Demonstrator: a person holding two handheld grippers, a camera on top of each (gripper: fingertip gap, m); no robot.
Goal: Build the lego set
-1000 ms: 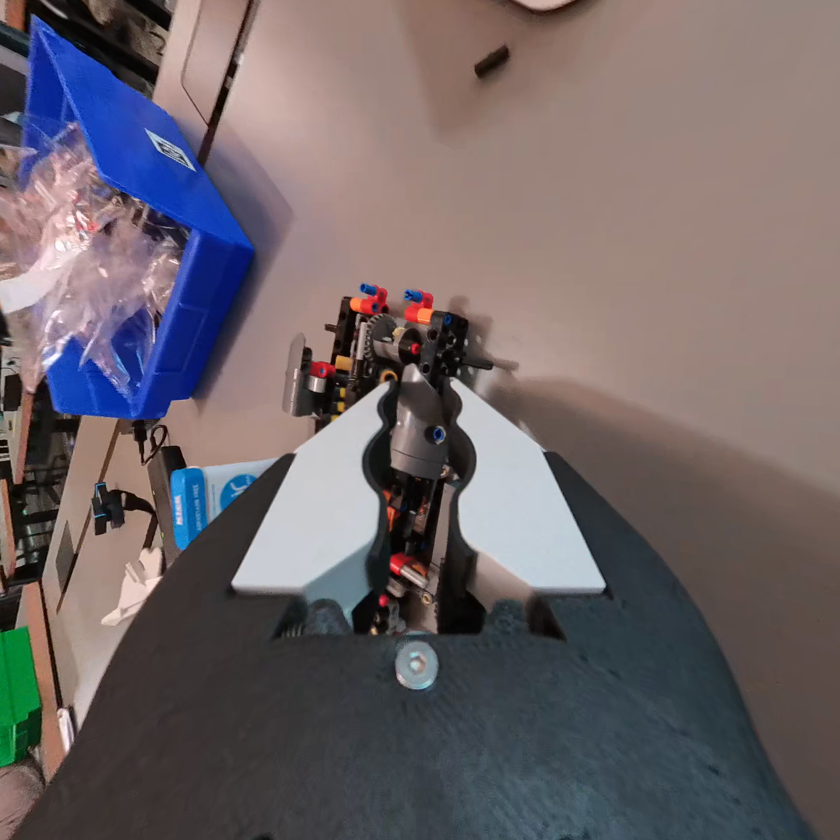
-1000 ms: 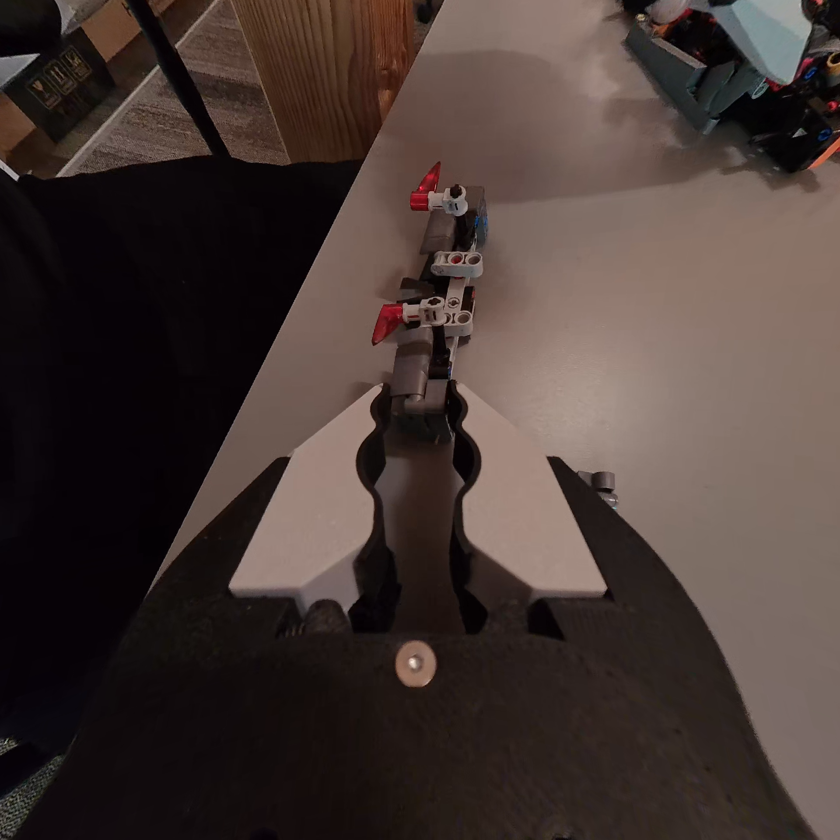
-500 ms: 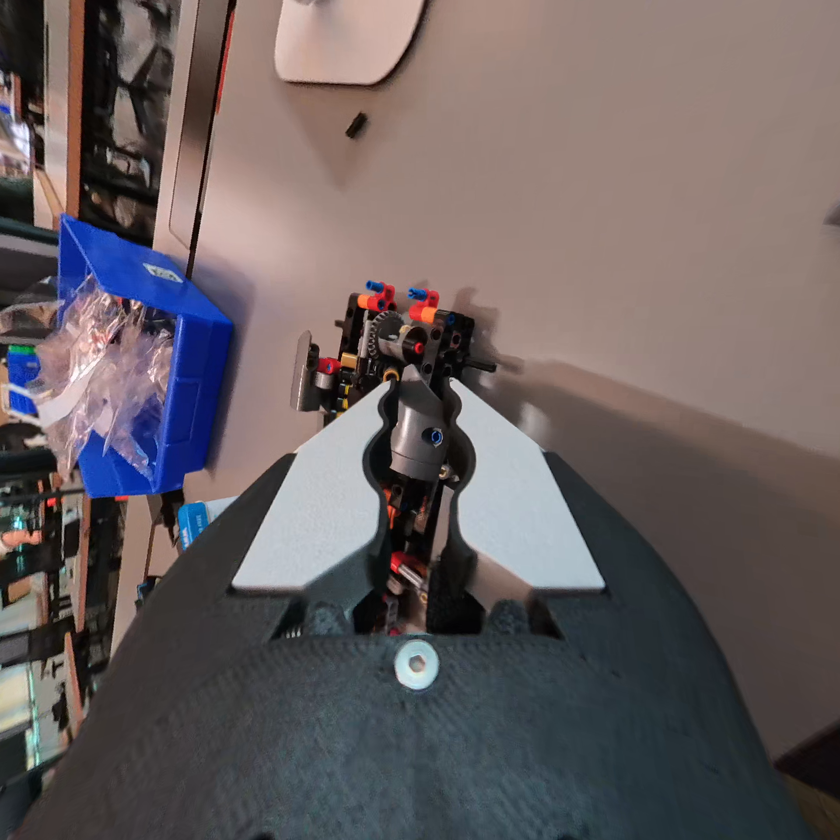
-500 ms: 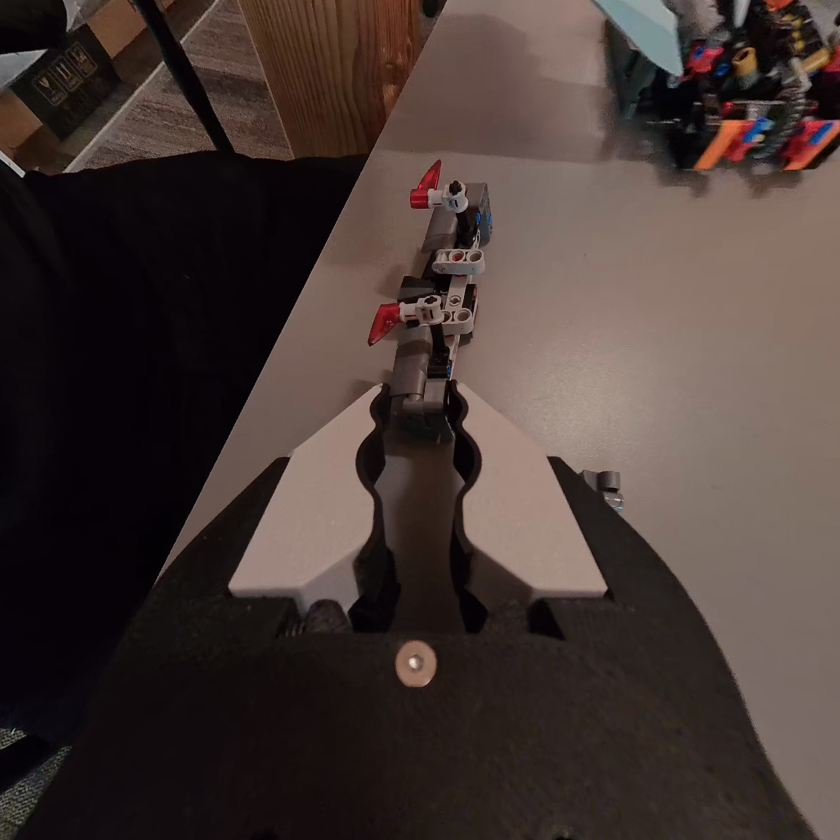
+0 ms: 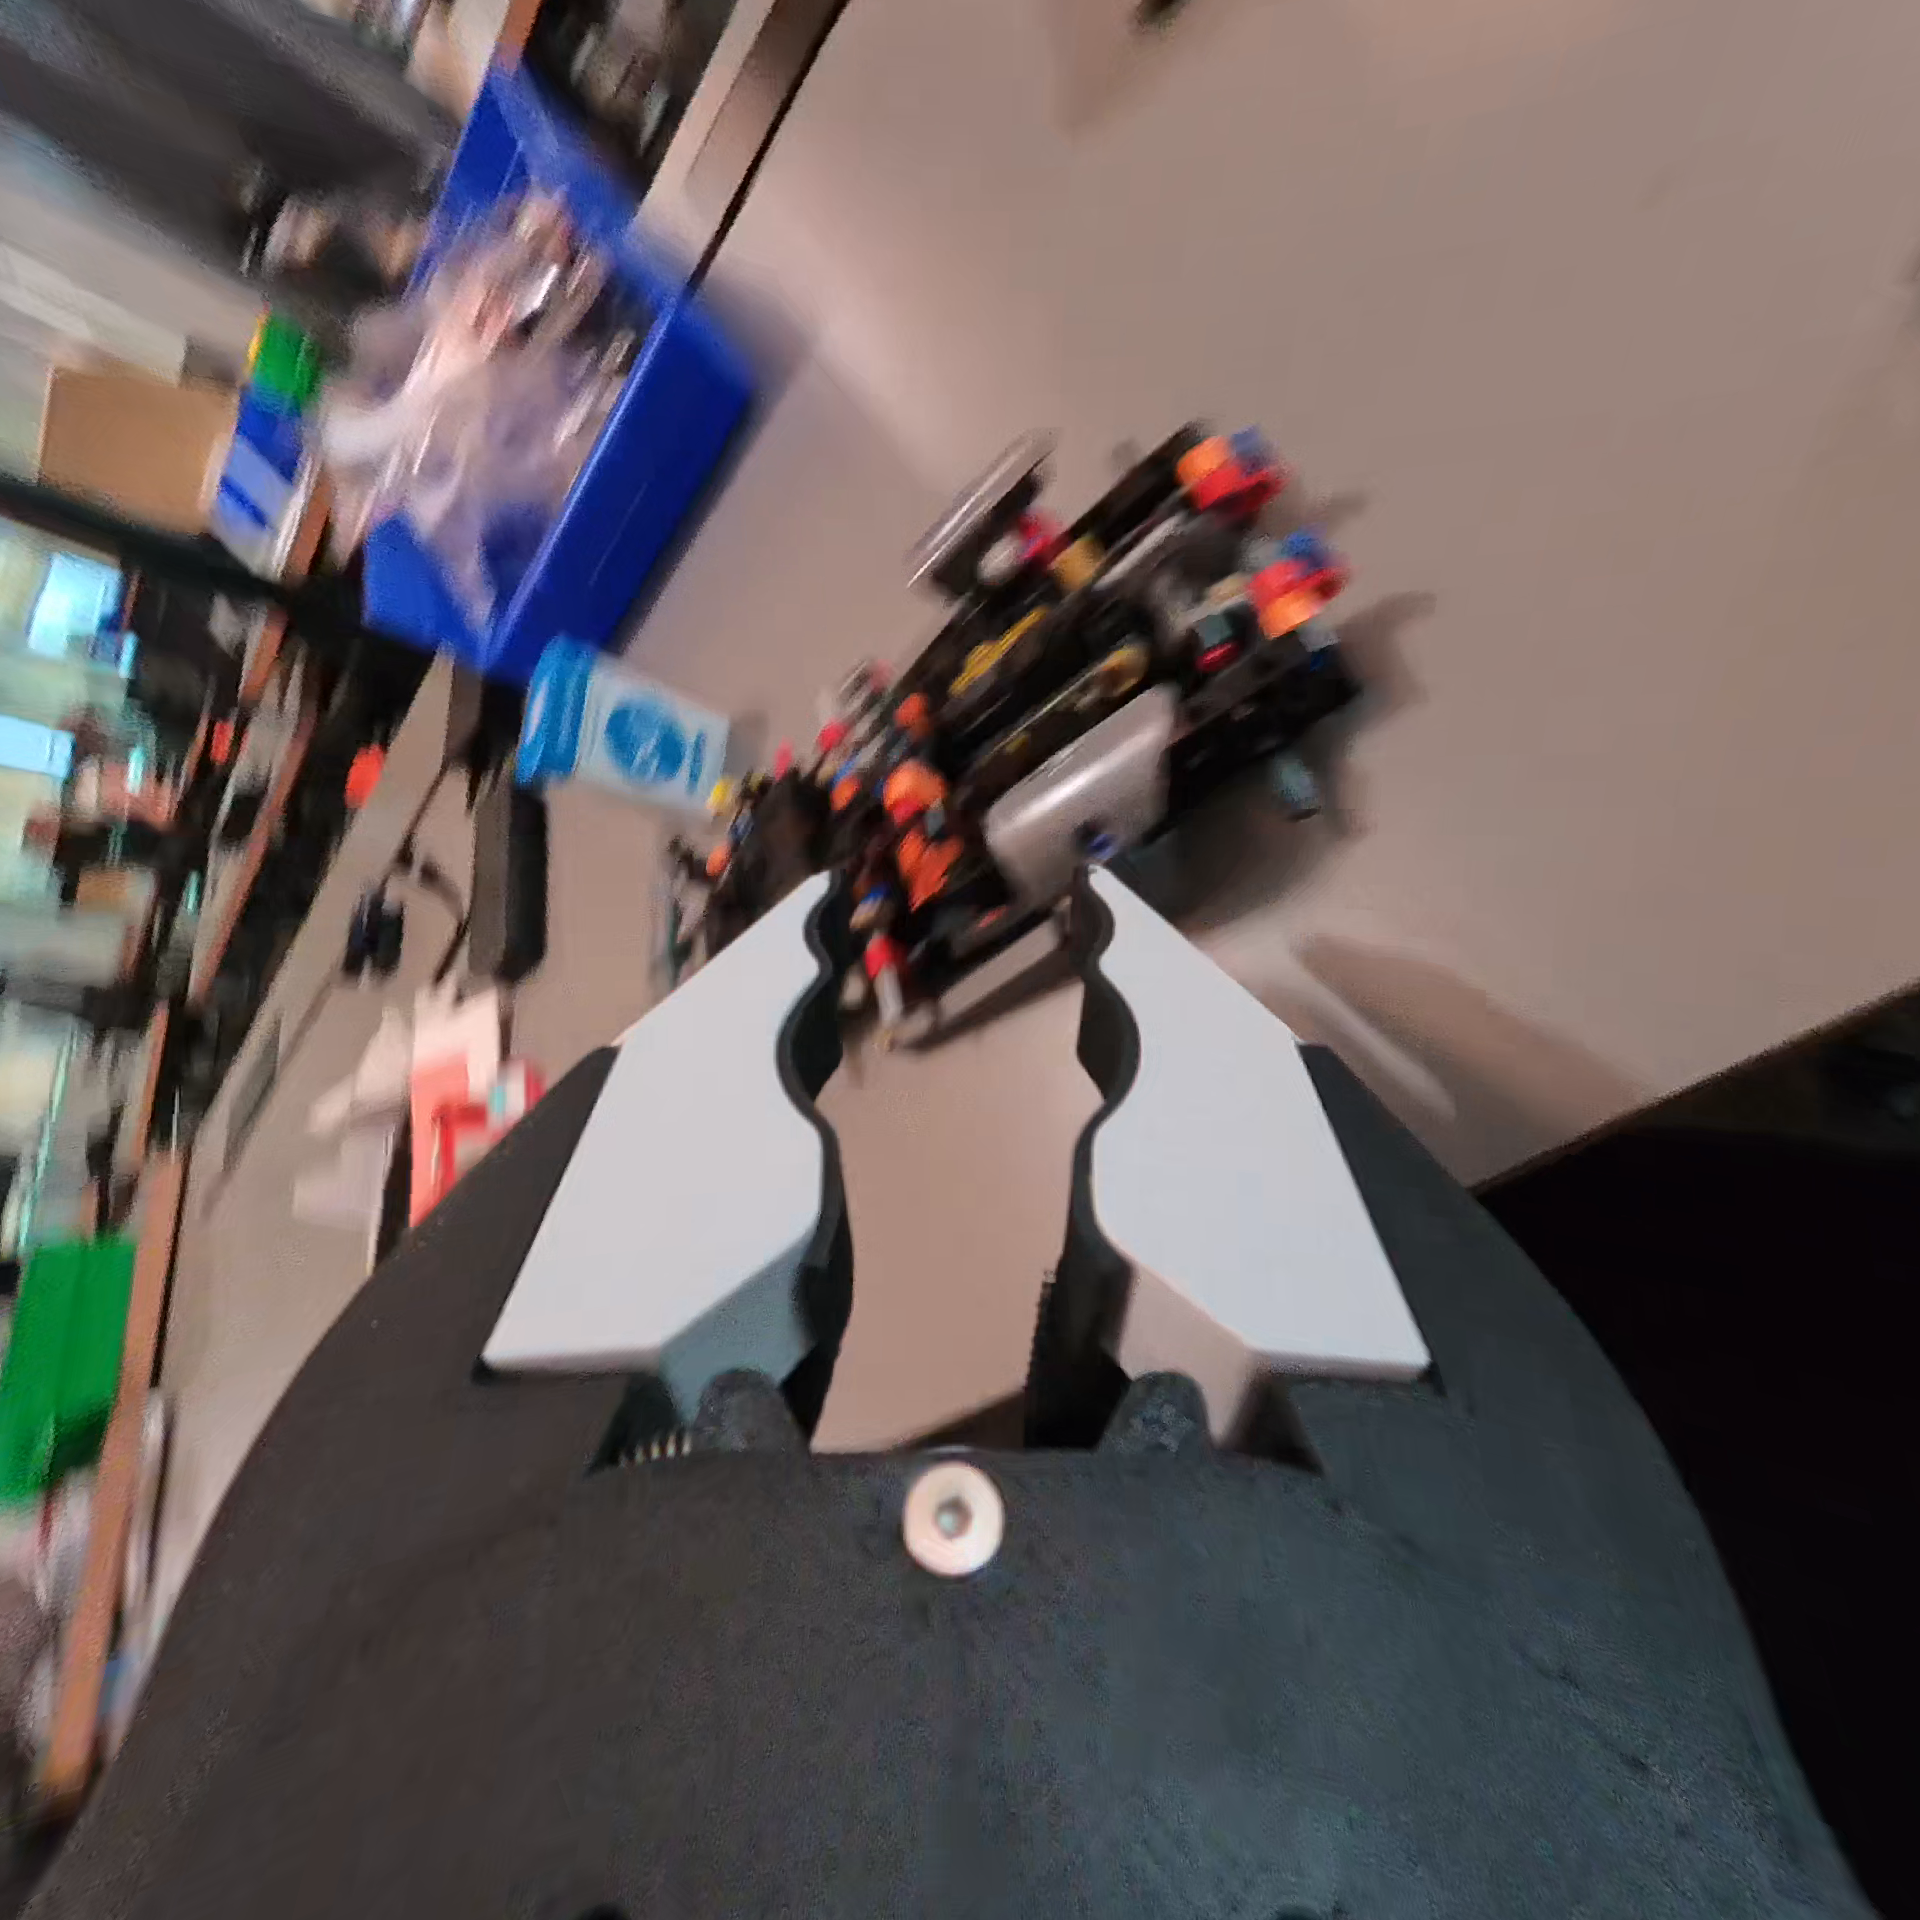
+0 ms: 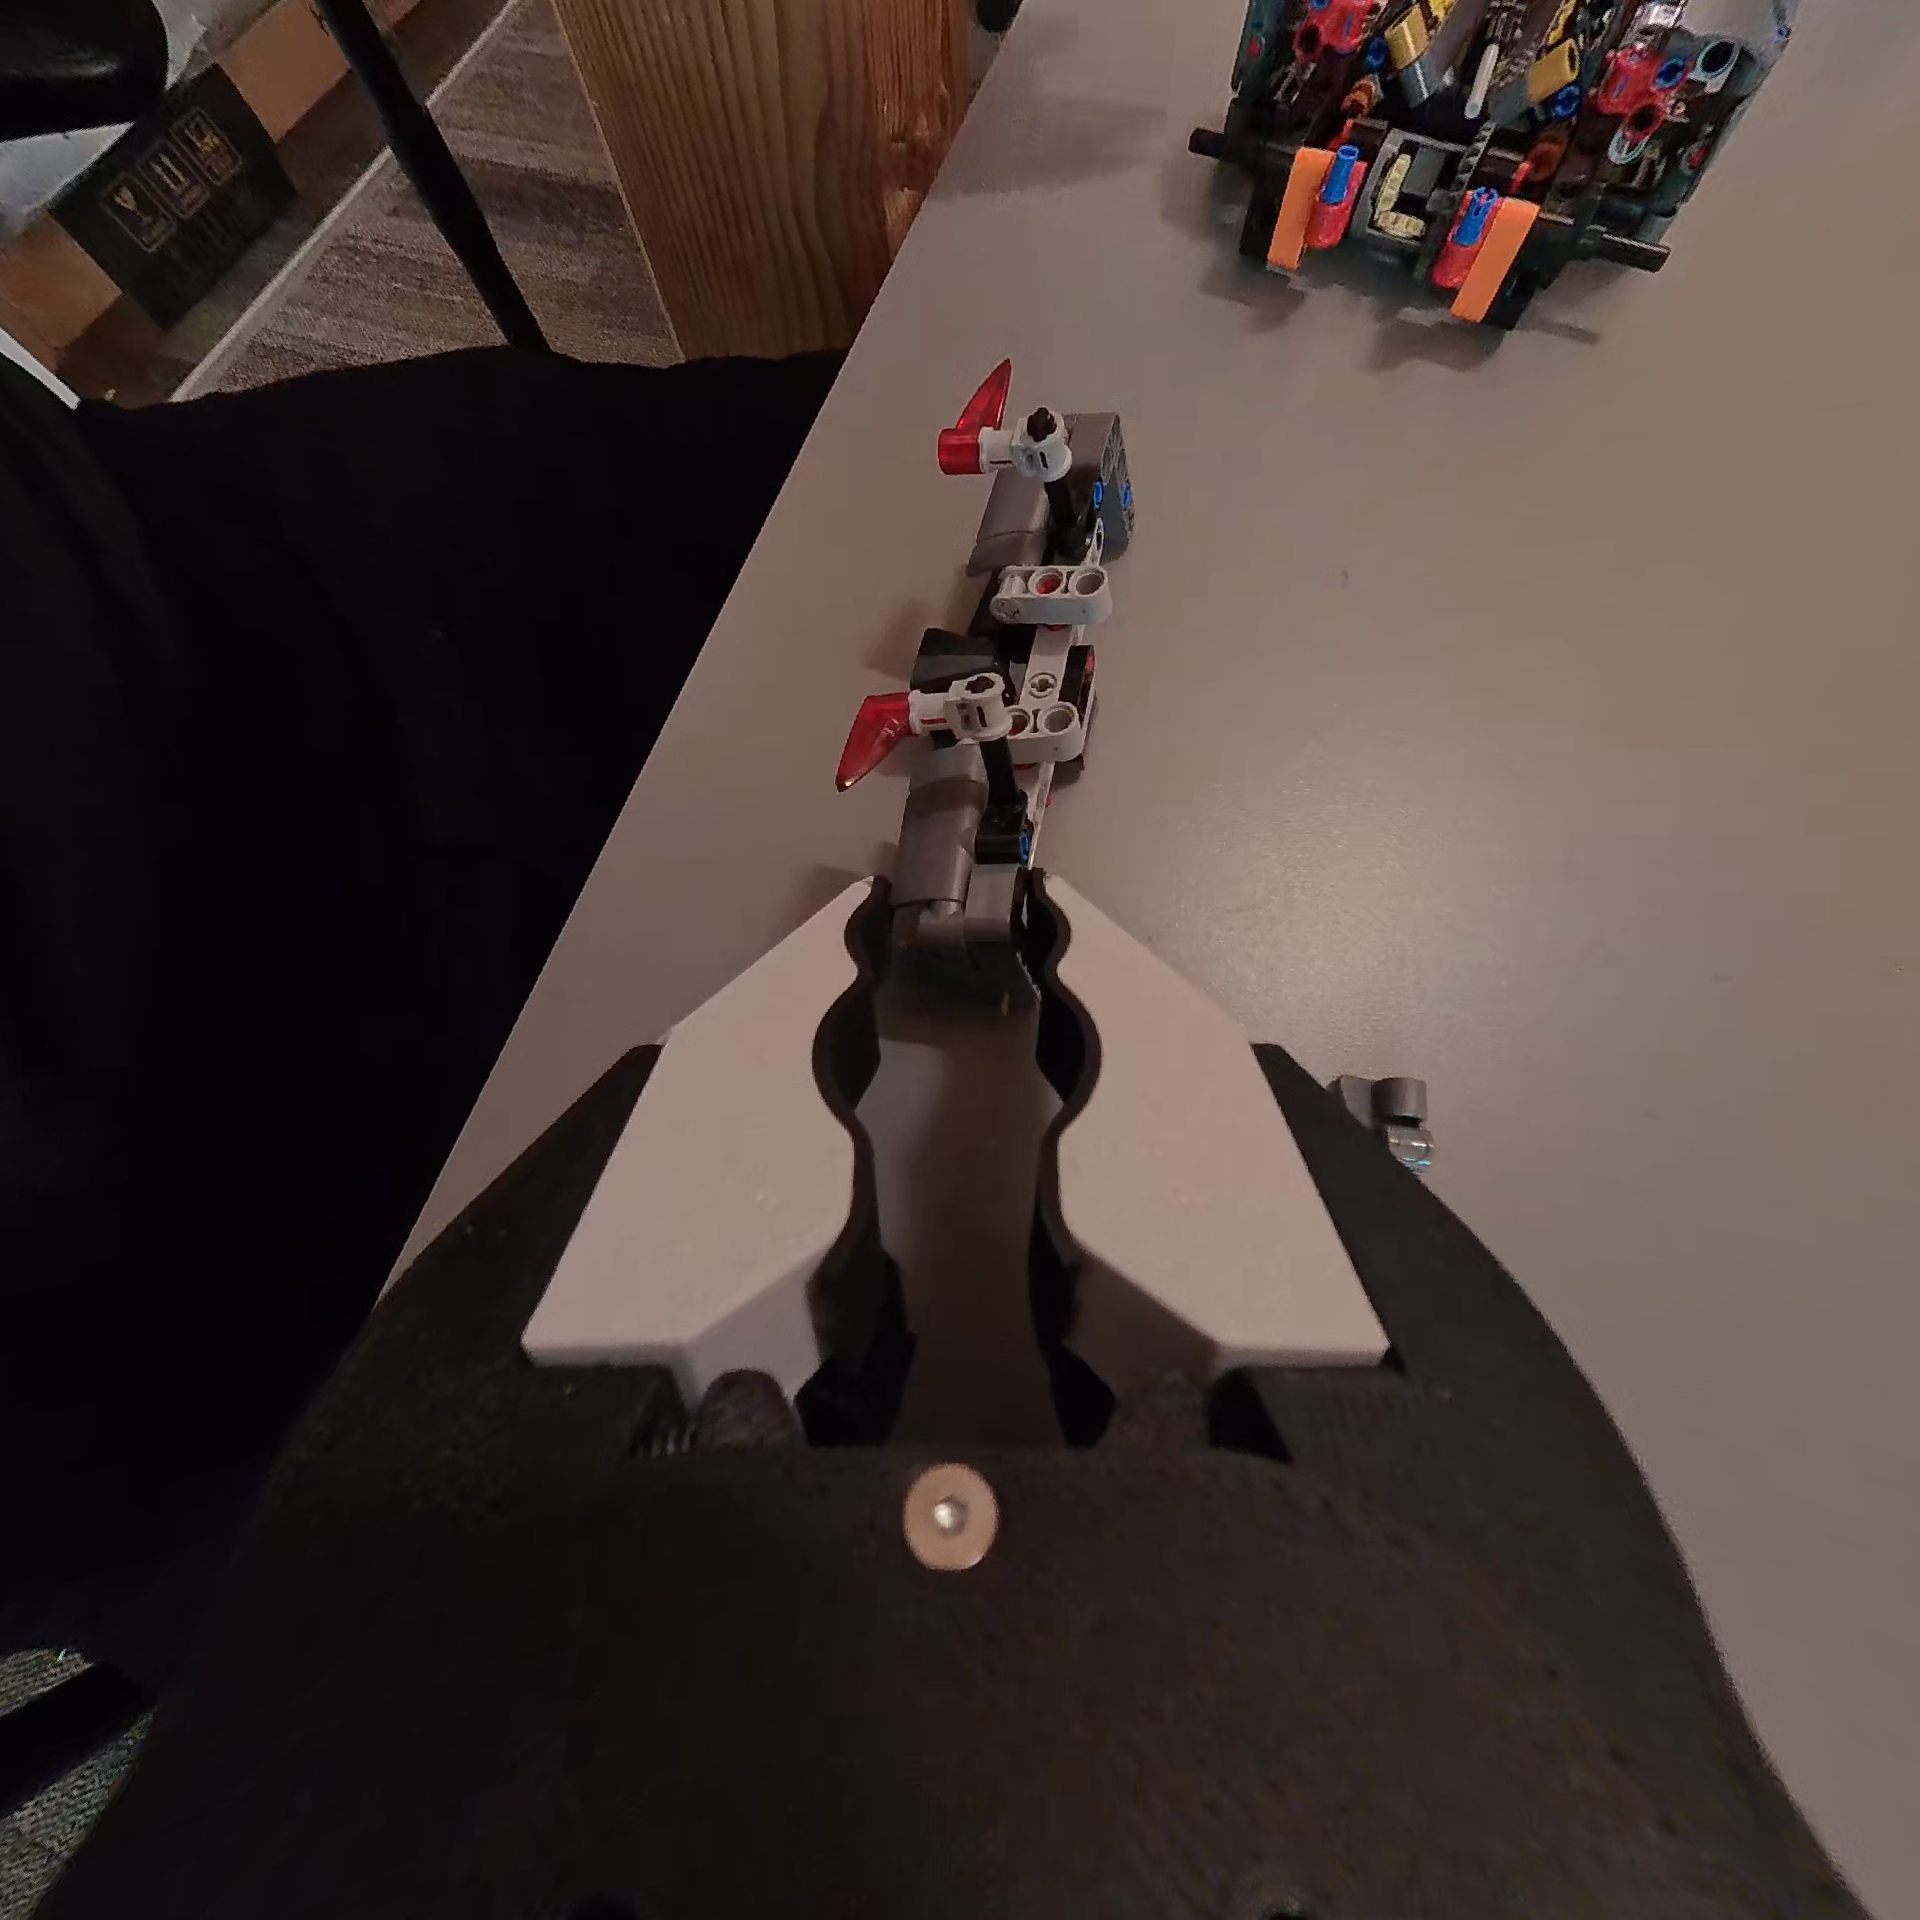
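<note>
The main lego model [image 5: 1091, 707], a black chassis with orange, red and blue parts, lies on the grey table just beyond my left gripper [image 5: 956, 904]. That gripper is open and empty, and its view is blurred. The model also shows at the top of the right wrist view [image 6: 1455, 156]. My right gripper [image 6: 956, 914] is shut on the grey end of a long lego subassembly [image 6: 1029, 644]. The subassembly has white beams and two red translucent tips, and it lies along the table's left edge.
A blue bin [image 5: 582, 416] holding plastic bags and a blue-white box [image 5: 623, 738] stand to the left of the model. A small grey piece [image 6: 1387, 1107] lies beside my right gripper. Dark cloth [image 6: 312, 831] and a wooden post [image 6: 748, 156] are past the table edge. There is about 25 cm between the tips of the two grippers. My left tips are about 30 cm from the small grey piece [image 6: 1387, 1107], my right tips only 7 cm.
My left gripper has opened, let go of the main model and drawn back from it while turning. My right gripper and its subassembly have stayed in place.
</note>
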